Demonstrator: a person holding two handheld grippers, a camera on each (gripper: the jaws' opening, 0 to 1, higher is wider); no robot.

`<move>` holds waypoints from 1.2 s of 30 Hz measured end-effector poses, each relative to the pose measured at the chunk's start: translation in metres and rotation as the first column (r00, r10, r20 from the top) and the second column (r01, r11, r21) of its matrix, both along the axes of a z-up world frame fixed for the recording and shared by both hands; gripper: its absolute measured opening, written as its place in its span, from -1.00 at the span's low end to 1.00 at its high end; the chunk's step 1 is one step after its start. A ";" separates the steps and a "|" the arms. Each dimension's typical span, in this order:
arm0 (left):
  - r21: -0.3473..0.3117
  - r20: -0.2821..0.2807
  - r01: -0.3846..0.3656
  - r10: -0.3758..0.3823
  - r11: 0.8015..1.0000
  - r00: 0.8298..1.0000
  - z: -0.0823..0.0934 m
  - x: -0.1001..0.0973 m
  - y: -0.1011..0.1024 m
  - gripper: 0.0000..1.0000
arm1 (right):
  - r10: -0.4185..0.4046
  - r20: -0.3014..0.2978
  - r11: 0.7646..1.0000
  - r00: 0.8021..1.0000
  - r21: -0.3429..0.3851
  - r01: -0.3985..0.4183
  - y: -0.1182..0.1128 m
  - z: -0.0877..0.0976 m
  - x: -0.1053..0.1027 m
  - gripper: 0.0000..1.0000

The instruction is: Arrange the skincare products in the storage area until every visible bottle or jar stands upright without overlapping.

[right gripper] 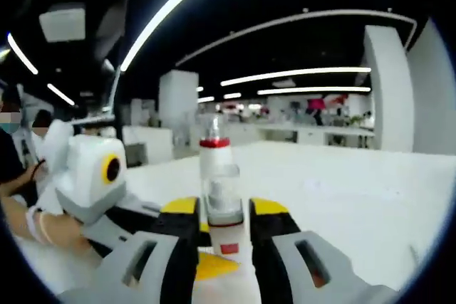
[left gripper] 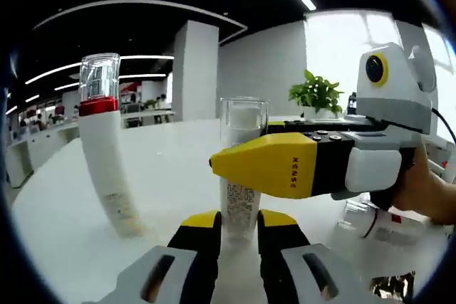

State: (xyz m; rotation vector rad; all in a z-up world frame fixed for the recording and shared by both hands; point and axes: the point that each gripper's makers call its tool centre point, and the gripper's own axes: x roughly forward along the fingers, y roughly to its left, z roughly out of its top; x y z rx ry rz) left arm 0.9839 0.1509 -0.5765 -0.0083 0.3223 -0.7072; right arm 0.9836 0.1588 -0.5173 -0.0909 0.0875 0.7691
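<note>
Bottles stand upright on the white table (left gripper: 64, 204): a clear-capped bottle (left gripper: 241, 176) clenched between the left claw's (left gripper: 239, 236) jaws, a red-collared bottle (left gripper: 105, 154) just beside it. The right claw (right gripper: 225, 229) grasps a small red-banded bottle (right gripper: 224, 208); a toppled bottle (left gripper: 374, 222) lies behind.

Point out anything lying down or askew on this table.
One clear bottle with a red band lies on its side on the white table, behind the right gripper. The red-collared tube and the tube between the left gripper jaws stand upright.
</note>
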 end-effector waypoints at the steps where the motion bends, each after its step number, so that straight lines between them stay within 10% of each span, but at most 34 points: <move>1: -0.005 -0.003 0.002 -0.002 1.000 1.000 0.000 0.000 0.000 -0.60 | -0.002 -0.013 1.000 1.000 -0.018 0.001 -0.003 -0.007 0.000 -0.30; 6: -0.007 -0.006 0.029 -0.029 1.000 1.000 0.000 -0.003 -0.002 -0.59 | 0.018 -0.061 0.999 0.998 -0.030 -0.020 -0.007 -0.019 -0.004 -0.60; 36: 0.080 0.032 -0.003 0.000 0.997 1.000 -0.007 -0.001 0.009 -0.52 | 0.004 -0.131 1.000 0.991 0.003 -0.003 -0.019 -0.028 0.001 -0.66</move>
